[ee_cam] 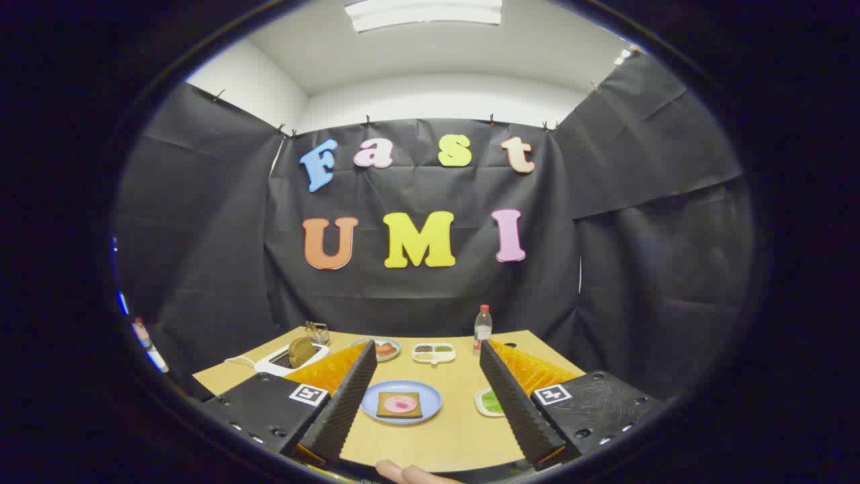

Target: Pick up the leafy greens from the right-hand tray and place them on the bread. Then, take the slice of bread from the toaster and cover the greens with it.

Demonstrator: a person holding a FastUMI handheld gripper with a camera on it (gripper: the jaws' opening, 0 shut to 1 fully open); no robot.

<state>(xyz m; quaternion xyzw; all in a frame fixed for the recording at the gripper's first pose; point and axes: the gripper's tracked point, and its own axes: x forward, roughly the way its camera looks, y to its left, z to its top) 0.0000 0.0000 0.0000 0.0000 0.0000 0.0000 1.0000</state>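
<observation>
- Bright, even light pours down from a ceiling light panel, blown out to near white.
- The wooden table is evenly lit with soft, faint shadows.
- Fisheye distortion bends the black cloth wall and ceiling lines toward the edges.
- Centre is sharp; the spread-apart gripper fingers up close look softer.

On the tabletop: plate with bread at center, toaster at 10 o'clock, tray with leafy greens at 3 o'clock, bottle at 1 o'clock.
</observation>
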